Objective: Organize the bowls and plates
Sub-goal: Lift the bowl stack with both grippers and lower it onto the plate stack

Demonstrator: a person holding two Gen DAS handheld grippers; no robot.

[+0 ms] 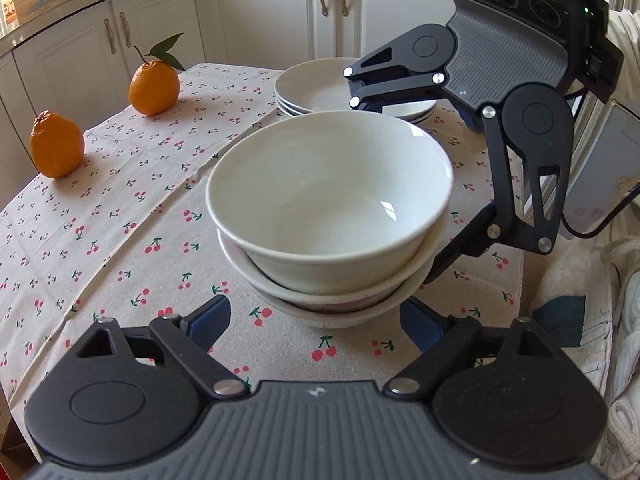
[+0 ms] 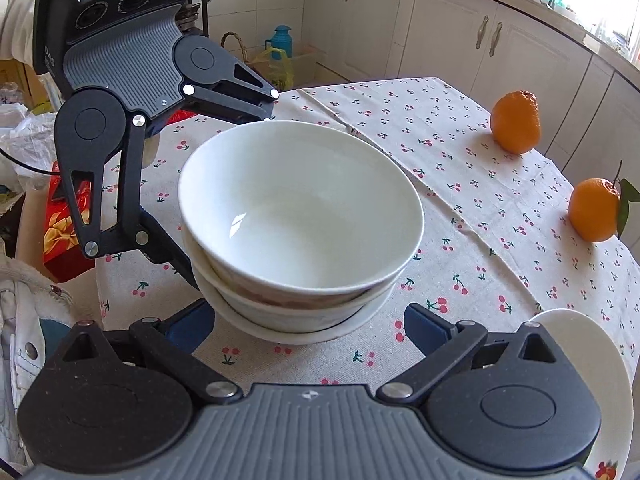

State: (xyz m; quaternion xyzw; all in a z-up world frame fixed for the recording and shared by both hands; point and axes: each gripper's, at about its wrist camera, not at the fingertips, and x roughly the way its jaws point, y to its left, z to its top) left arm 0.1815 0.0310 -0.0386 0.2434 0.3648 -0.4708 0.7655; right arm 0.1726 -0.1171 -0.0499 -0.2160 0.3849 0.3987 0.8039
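Note:
Three white bowls (image 1: 328,208) sit nested in a stack on the cherry-print tablecloth (image 1: 120,208). My left gripper (image 1: 316,324) is low in front of the stack, open, with its blue pads on either side of the bottom bowl and small gaps showing. My right gripper (image 2: 310,330) comes at the same bowls (image 2: 300,208) from the opposite side, also open and straddling the base. Its black fingers (image 1: 460,248) reach around the stack's right side in the left wrist view. A stack of white plates (image 1: 316,88) stands behind the bowls.
Two oranges (image 1: 154,88) (image 1: 56,144) rest on the cloth's far left. A white plate (image 2: 600,360) lies by my right gripper near the table edge. White cabinets (image 1: 260,20) ring the table. A red box (image 2: 64,216) and bags are beyond the table's edge.

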